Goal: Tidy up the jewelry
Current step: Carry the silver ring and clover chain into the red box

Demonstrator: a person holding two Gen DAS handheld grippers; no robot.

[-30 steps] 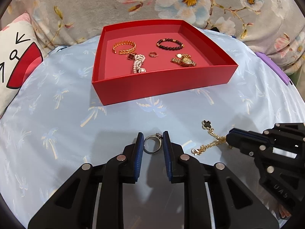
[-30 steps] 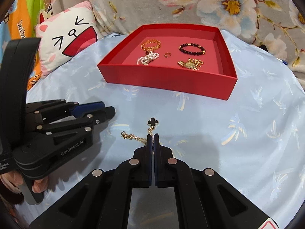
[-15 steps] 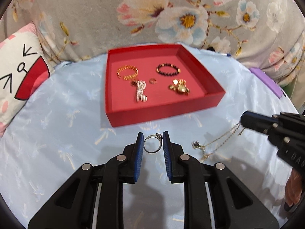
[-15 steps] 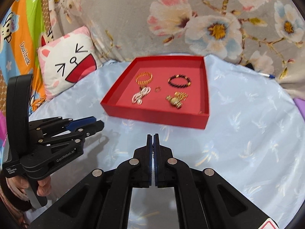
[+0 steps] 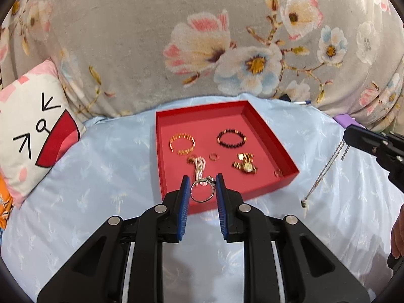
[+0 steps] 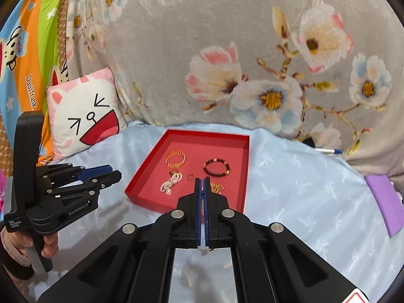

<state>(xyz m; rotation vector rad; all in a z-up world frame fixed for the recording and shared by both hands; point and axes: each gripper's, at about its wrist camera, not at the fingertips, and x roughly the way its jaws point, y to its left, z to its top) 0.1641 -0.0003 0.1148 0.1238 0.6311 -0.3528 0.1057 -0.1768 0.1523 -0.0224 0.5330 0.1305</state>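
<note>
Nearest to us, our left gripper [image 5: 202,188] pinches a silver ring with a small stone setting [image 5: 202,189] upright between its blue pads, raised above the light blue palm-print bedspread [image 5: 101,176]. Our right gripper [image 6: 202,194] is clamped fully together on a thin gold chain necklace [image 5: 325,171]; from the left wrist view the chain dangles free from its black tip, its lower end hanging clear above the bedspread toward the right edge.

Just beyond both grippers sits the shallow square red cardboard tray [image 5: 267,126], about midway across the bedspread. Along its near side lie a pale beaded bracelet bunched in a knot [image 6: 171,181], a gold wristwatch with a link band [image 5: 246,165] and, close to the near right corner, a small reddish ring [image 5: 277,173]. A second small gold ring [image 5: 213,155] rests at the middle. Farther back lie a gold link bangle [image 5: 181,144] on the left and a dark beaded bracelet [image 5: 231,139] on the right, well apart from each other.

At the left edge leans a pink-and-white cartoon-face cushion [image 6: 85,116]. A flat purple object [image 6: 383,202] lies at the right edge, and a blue-and-white pen [image 6: 328,150] at the far right. A grey floral blanket [image 6: 227,50] rises behind it all.
</note>
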